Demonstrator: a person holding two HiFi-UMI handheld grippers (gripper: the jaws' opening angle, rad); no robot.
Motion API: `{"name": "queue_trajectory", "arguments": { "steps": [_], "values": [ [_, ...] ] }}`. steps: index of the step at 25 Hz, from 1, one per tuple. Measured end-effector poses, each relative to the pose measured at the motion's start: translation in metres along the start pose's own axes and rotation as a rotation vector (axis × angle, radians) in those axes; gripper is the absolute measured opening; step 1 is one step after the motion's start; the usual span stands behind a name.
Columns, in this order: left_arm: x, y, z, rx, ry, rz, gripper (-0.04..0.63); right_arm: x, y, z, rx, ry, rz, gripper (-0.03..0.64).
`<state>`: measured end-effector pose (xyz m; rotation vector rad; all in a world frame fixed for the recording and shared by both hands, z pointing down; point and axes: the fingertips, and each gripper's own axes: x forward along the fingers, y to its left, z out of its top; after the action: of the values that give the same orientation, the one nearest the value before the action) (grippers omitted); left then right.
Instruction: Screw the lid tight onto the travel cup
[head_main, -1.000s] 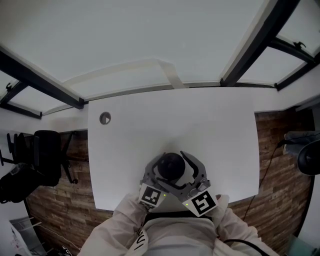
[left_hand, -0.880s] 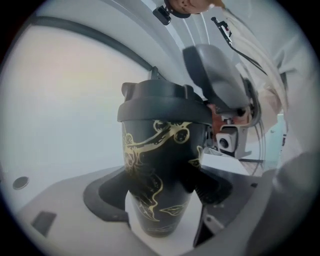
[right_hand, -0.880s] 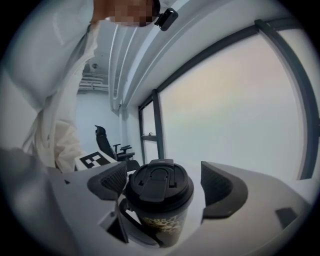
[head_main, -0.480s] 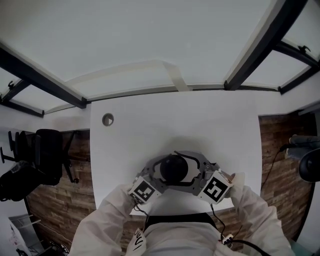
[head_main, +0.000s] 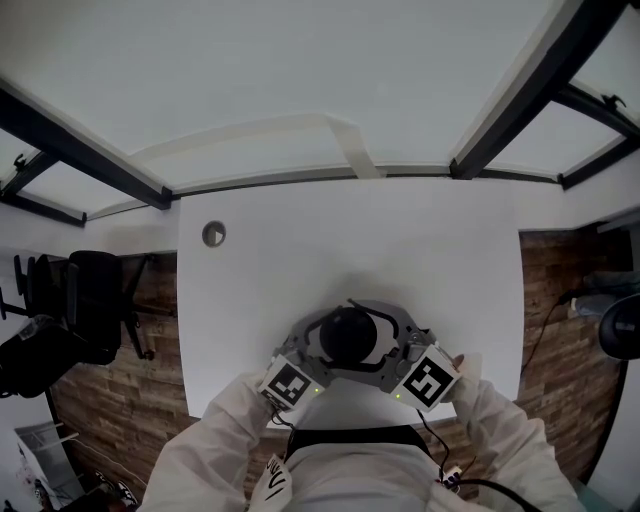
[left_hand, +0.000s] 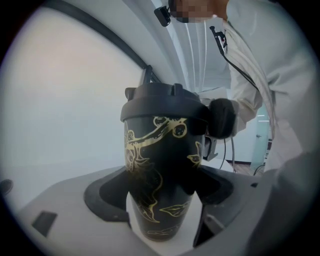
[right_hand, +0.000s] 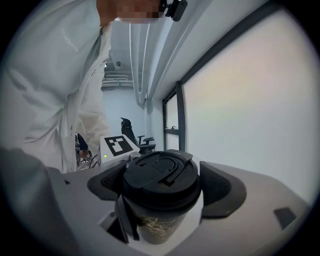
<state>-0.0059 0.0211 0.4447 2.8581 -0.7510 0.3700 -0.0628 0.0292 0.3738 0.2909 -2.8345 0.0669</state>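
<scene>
A black travel cup with gold drawings stands upright near the front edge of the white table. Its black lid sits on top, also seen from above in the head view. My left gripper is shut on the cup's body, with a pad pressing on each side. My right gripper comes from the opposite side, higher up, and is shut on the lid's rim. In the head view both grippers' arms ring the cup, their marker cubes close to my body.
A round cable hole lies at the table's far left. A black office chair stands on the wooden floor beyond the table's left side. My white sleeves hang over the table's front edge.
The right gripper's marker cube has swung out to the right and turned around the cup. The left cube has shifted slightly left. The cup stays in place.
</scene>
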Motion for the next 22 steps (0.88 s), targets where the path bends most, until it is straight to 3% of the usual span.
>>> {"name": "queue_trajectory", "arguments": {
  "steps": [13, 22],
  "values": [
    [-0.001, -0.002, -0.008, 0.022, -0.003, 0.167, 0.387, -0.003, 0.004, -0.003, 0.042, -0.016, -0.189, 0.437],
    [-0.002, -0.006, -0.008, 0.043, -0.004, 0.168, 0.388, -0.004, 0.009, -0.002, 0.017, -0.014, -0.191, 0.437]
  ]
}}
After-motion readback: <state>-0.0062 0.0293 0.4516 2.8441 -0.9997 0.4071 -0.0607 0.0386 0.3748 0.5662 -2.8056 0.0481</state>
